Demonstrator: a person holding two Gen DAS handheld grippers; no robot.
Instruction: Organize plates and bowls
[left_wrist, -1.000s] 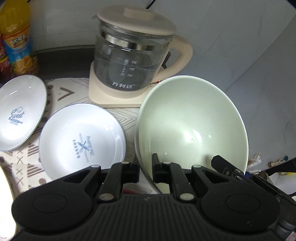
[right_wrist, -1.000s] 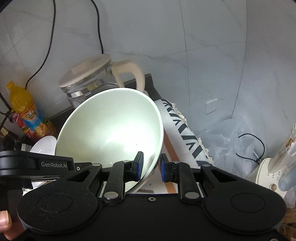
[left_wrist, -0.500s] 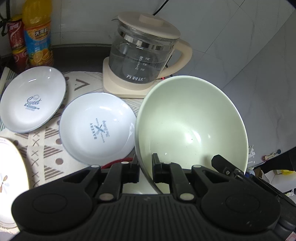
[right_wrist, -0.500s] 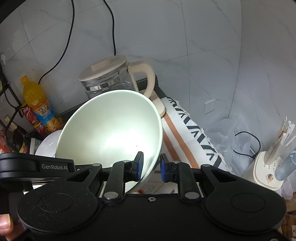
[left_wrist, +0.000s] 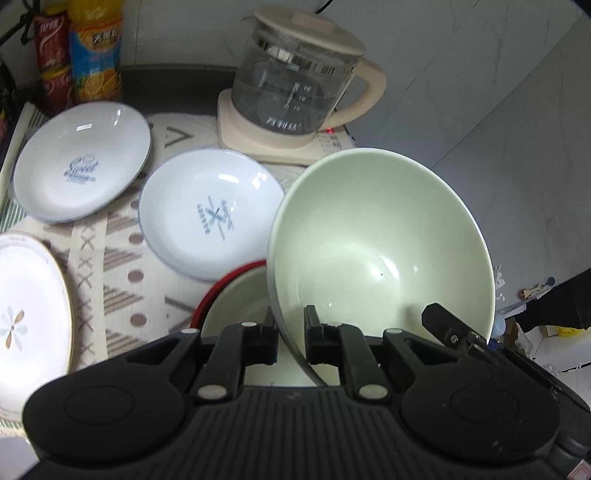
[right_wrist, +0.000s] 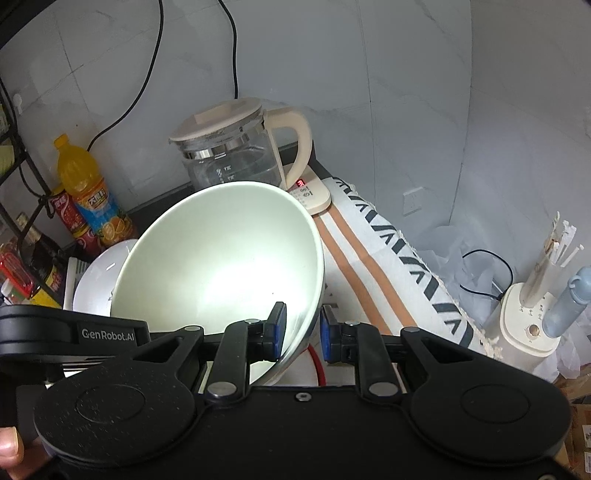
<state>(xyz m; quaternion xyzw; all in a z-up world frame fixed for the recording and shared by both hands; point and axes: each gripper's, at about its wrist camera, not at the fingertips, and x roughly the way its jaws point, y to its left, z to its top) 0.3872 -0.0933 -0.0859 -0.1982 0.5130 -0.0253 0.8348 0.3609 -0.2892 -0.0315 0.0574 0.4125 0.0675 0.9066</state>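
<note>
While both grippers' fingers clamp the green bowl's (left_wrist: 380, 236) rim, left gripper (left_wrist: 290, 334) and right gripper (right_wrist: 302, 330) hold it tilted above the patterned desk (left_wrist: 122, 280), in front of the kettle (left_wrist: 295, 81); two plates (left_wrist: 210, 218) lie left of the kettle, bottles (left_wrist: 96, 48) perhaps against the tiled wall.

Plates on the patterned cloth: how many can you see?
3: the Sweet plate at the back left, the Bakery plate beside the held bowl, and a flower plate at the left edge. Others may be hidden.
</note>
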